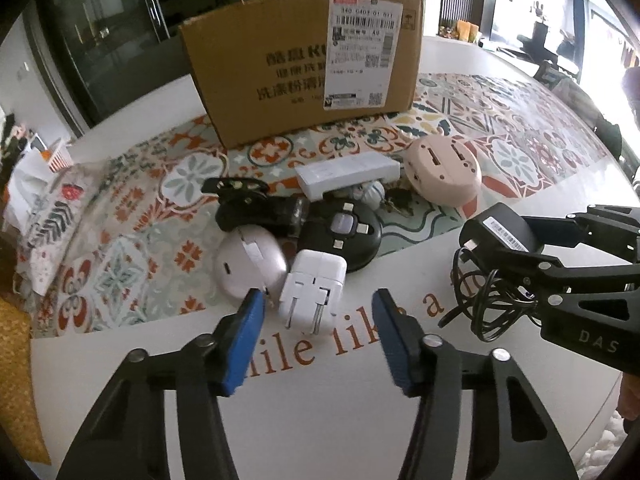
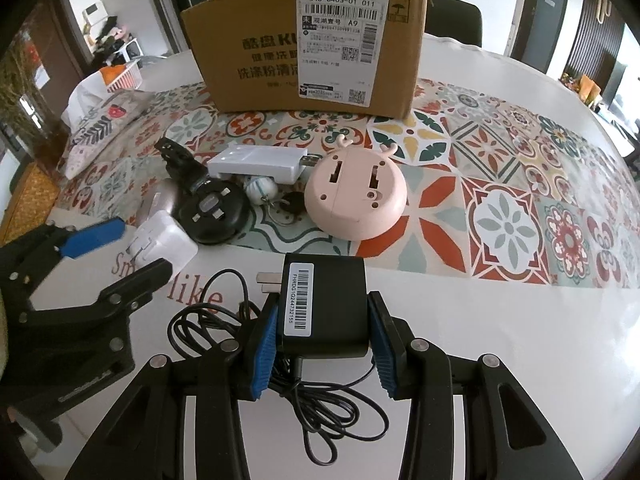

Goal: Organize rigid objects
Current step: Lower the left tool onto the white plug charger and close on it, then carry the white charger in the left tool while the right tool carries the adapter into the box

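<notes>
Gripping the black rectangular power adapter (image 2: 325, 304) between its blue pads, our right gripper (image 2: 323, 344) held the block by its two sides, prongs pointing toward the pile and its thin black cord (image 2: 304, 396) trailing in loops on the white tabletop (image 2: 500, 340). Our left gripper (image 1: 318, 336) stood wide apart and empty, its jaws on either side of the white cube-shaped plastic plug adapter (image 1: 312, 292), just short of it and not touching. Behind this plug lay the rest of the pile on the patterned tile-print table runner (image 2: 500, 208): a round black disc-shaped charger (image 1: 344, 236), a pale pink rounded plastic case (image 1: 248, 264), a black clip-like holder (image 1: 248, 204), a white rectangular plastic hub (image 1: 348, 174), a pink round plastic gadget with small antlers (image 2: 354, 200) and a small set of keys with a striped ball charm (image 2: 264, 192). Beyond them stood the brown cardboard shipping box (image 2: 304, 48), its inside hidden from both views. We judged the task to be at an early stage: only one item was in hand, we could not tell whether anything was yet in the box, and at least seven items were left to sort, presumably into that box.
</notes>
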### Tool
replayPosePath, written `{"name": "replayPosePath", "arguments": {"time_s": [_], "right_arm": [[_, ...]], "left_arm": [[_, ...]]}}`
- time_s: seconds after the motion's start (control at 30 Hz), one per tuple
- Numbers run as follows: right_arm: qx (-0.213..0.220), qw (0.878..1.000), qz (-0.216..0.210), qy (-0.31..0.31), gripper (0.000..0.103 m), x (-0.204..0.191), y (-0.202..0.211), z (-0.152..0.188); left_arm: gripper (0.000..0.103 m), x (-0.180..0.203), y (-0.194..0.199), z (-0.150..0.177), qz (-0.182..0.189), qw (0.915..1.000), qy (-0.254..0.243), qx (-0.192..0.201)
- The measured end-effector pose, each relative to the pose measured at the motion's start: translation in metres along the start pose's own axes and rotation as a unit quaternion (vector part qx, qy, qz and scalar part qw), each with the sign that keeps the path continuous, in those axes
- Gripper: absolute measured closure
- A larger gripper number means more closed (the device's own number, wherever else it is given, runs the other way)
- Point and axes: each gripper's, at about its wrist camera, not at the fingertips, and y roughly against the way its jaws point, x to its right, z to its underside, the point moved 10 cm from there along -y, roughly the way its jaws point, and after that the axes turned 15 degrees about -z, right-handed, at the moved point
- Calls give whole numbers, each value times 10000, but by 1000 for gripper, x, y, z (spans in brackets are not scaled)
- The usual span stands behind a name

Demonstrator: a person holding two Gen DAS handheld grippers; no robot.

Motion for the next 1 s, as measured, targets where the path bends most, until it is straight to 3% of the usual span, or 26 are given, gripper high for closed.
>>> {"name": "replayPosePath", "arguments": {"time_s": [0.13, 0.37, 0.47, 0.63, 1.0], "right_arm": [[-22, 10000, -10, -29, 61, 0, -3, 0], [-66, 10000, -10, -74, 61, 2, -7, 0], [-74, 9999, -10, -91, 61, 2, -9, 0], [-86, 9999, 1, -118, 61, 2, -9, 1], [214, 9997, -13, -104, 61, -8, 19, -12]], "left_arm": [[60, 4, -5, 2, 39, 10000, 47, -65], [62, 9, -19, 4, 138, 9996, 126, -203], [74, 13, -26, 5, 216, 9993, 114, -282], [74, 15, -24, 5, 297, 9990, 143, -318], [74, -4, 19, -14, 269, 9989, 376, 57]]}}
